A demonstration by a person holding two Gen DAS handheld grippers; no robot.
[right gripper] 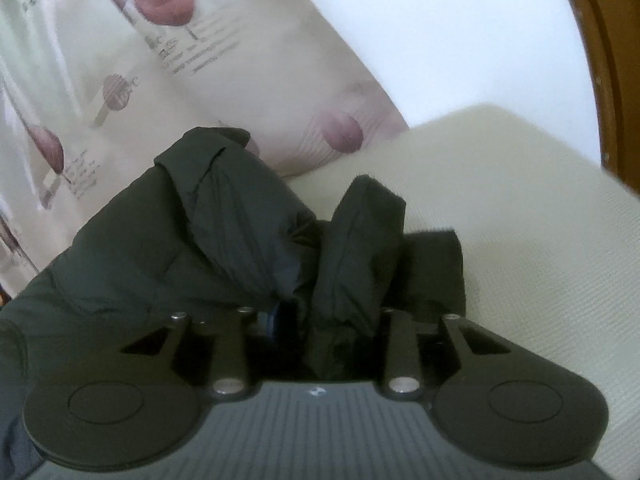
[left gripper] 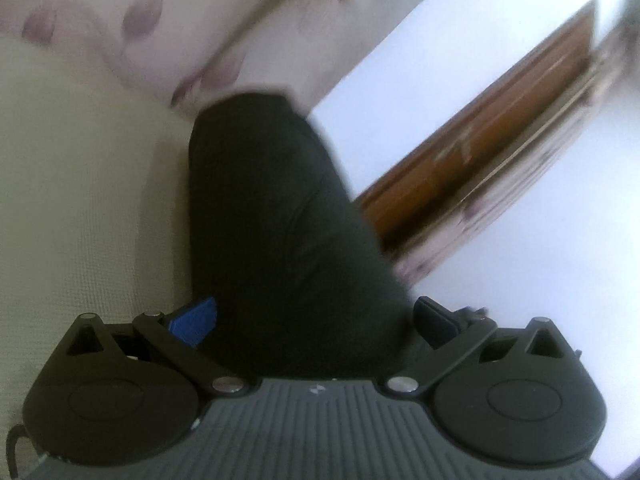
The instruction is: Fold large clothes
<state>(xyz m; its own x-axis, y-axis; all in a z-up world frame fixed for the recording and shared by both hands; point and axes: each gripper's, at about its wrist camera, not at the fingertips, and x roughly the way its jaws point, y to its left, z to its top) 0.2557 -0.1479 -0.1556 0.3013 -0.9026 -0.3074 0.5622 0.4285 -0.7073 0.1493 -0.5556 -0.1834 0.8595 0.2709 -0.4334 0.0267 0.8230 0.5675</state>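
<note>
Jacket [right gripper: 192, 240], black and padded, lay bunched on the cream mattress [right gripper: 520, 220]. Right gripper [right gripper: 320, 320], jaws narrow, pinched a fold of it. Left gripper [left gripper: 316, 320] stood wide around a dark fabric bundle; grip unclear. Best to keep both edges level and taut while laying it flat, short of the floral pillow [right gripper: 100, 60] behind.

A blurred view along the left gripper [left gripper: 316, 320], whose jaws are spread wide, a blue pad [left gripper: 192, 318] seen on one finger. Between them a length of dark garment [left gripper: 272, 220] is draped over a cream surface [left gripper: 80, 200]. Floral fabric [left gripper: 140, 20] lies beyond, beside a wooden frame [left gripper: 480, 140] and white wall [left gripper: 560, 240].
</note>
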